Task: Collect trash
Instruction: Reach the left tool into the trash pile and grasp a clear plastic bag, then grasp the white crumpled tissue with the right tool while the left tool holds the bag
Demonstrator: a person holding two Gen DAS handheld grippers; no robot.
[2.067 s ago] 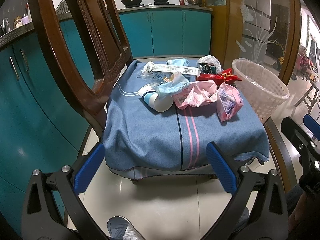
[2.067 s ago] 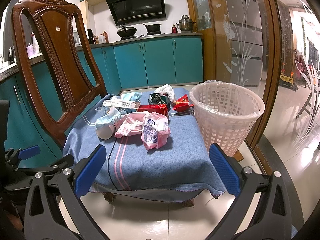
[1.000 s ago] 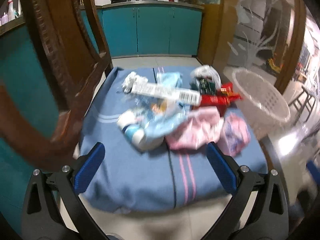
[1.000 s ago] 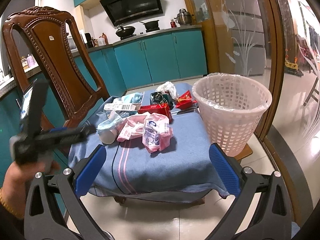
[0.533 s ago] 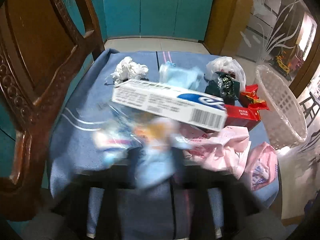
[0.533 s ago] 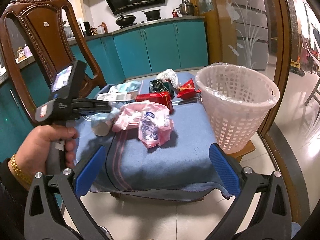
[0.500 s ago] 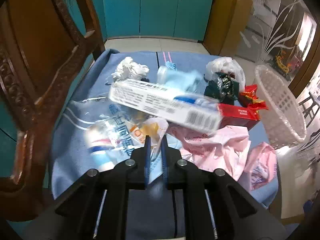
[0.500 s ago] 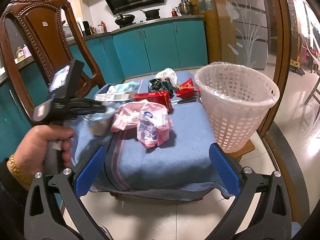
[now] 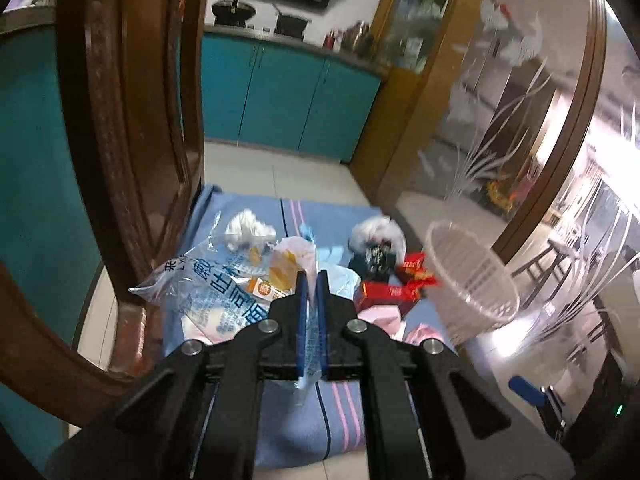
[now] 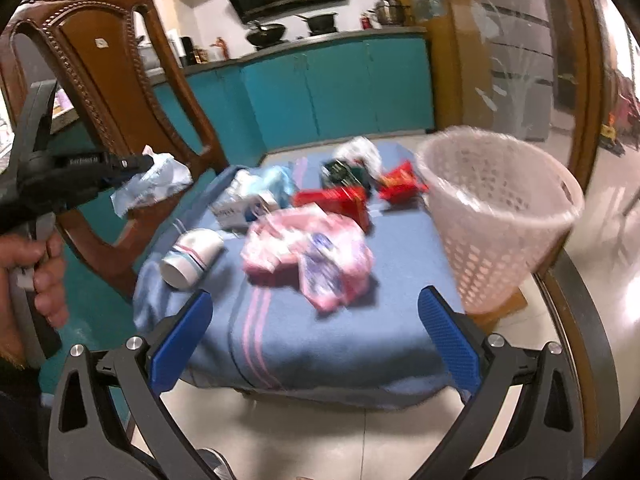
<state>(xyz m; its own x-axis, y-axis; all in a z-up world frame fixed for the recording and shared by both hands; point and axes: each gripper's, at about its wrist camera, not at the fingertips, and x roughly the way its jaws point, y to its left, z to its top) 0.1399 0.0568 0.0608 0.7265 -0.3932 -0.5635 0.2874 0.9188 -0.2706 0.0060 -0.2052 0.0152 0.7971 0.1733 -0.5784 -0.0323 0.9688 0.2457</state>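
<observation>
The left gripper [image 9: 311, 280] has snapped closed since a second ago, when its blue pads stood wide apart over the pile. Now they pinch the clear crinkly plastic bag with blue printing [image 9: 216, 292], and the bag has come up off the blue cloth with pink stripes [image 9: 304, 420] that covers the chair seat. In the right wrist view it dangles at the upper left of the frame, level with the carved brown wooden chair back [image 10: 100, 60], under the gripper held in the person's left hand [image 10: 38, 268].

With the bag gone, the white paper cup with blue and red bands [image 10: 192, 258] lies bare on its side at the left of the cloth, and the white toothpaste box [image 10: 236, 208] sits just behind it.

The right gripper [image 10: 312, 332] hangs low at the near edge of the seat, jaws wide and holding nothing.

So the first piece looks properly caught. What remains, I'd judge, is carrying it across to the white lattice plastic basket with a clear liner [image 10: 500, 208] at the right of the frame. The pink wrappers [image 10: 308, 248], red carton [image 10: 336, 200] and the rest wait on the cloth.
</observation>
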